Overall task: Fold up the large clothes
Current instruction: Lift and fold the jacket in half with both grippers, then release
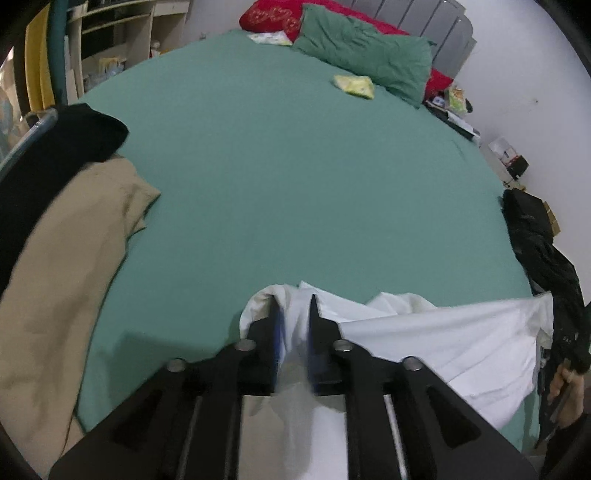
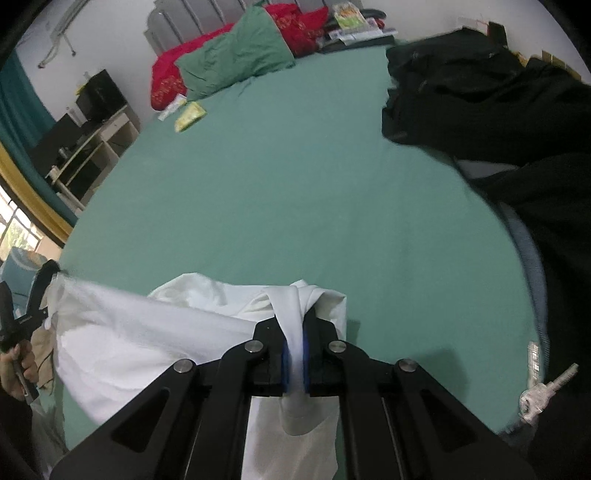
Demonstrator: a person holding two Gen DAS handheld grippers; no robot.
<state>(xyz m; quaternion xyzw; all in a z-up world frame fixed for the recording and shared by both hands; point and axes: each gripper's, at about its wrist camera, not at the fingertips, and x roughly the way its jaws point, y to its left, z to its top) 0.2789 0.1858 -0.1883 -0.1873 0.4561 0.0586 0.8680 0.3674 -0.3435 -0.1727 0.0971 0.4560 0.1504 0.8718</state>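
Your left gripper point(image 1: 293, 295) is standing slightly parted around the large white cotton garment point(image 1: 436, 332) while your right gripper point(image 2: 295, 317) is clamping it above the green bedsheet point(image 1: 295, 177), so the left corner is probably risking slipping free.

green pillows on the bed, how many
1: the green pillow lies at the head of the bed, leaning on red bedding. More may be hidden behind.
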